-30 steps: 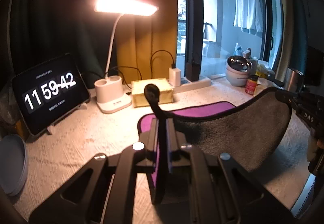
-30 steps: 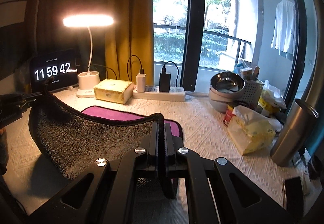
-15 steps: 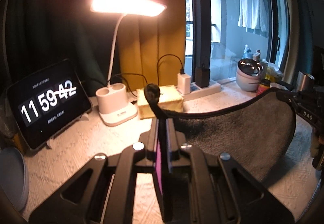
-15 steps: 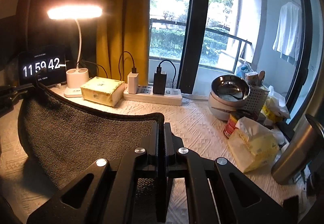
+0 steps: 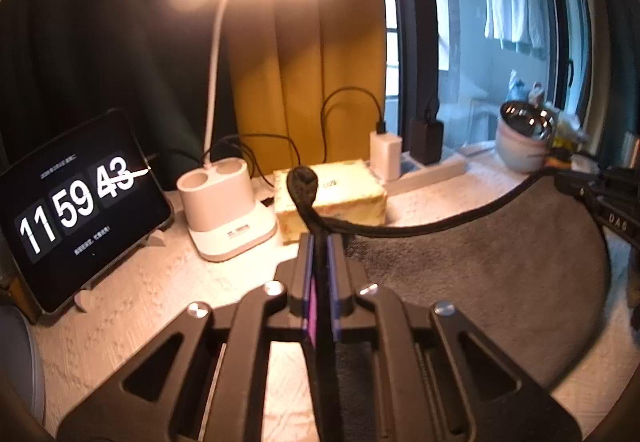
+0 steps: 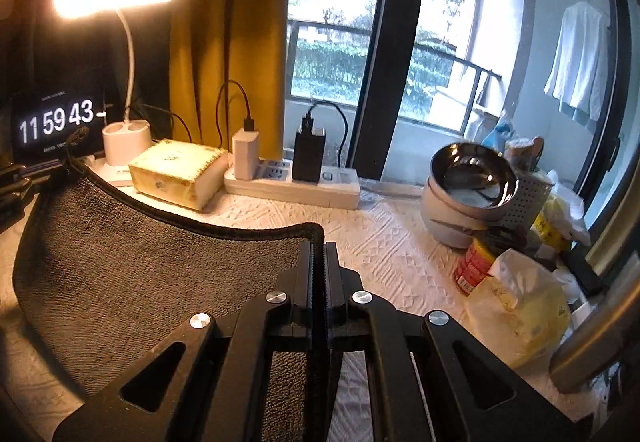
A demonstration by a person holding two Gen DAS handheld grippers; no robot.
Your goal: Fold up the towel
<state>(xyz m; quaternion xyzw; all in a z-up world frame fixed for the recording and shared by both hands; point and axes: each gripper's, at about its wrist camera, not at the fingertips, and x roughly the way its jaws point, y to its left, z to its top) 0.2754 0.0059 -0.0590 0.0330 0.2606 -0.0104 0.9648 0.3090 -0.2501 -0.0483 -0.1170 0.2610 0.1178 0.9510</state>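
Grey terry towel with black hem [image 5: 480,274] hangs slung between left gripper [image 5: 318,266] and right gripper [image 6: 319,262], each clamped on top corner, above white textured tablecloth [image 6: 384,242]. Fold mid-carry by look of it; laying down, releasing and any further folds remain.

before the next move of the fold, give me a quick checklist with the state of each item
1. Left hand-held gripper shut on a towel corner: ok.
2. Right hand-held gripper shut on the other corner: ok.
3. Top edge spans both grippers, only slight sag: ok.
4. Towel's lower edge lifted off the tablecloth: cannot tell.
5. Tissue box and lamp base close ahead of the towel: not ok.
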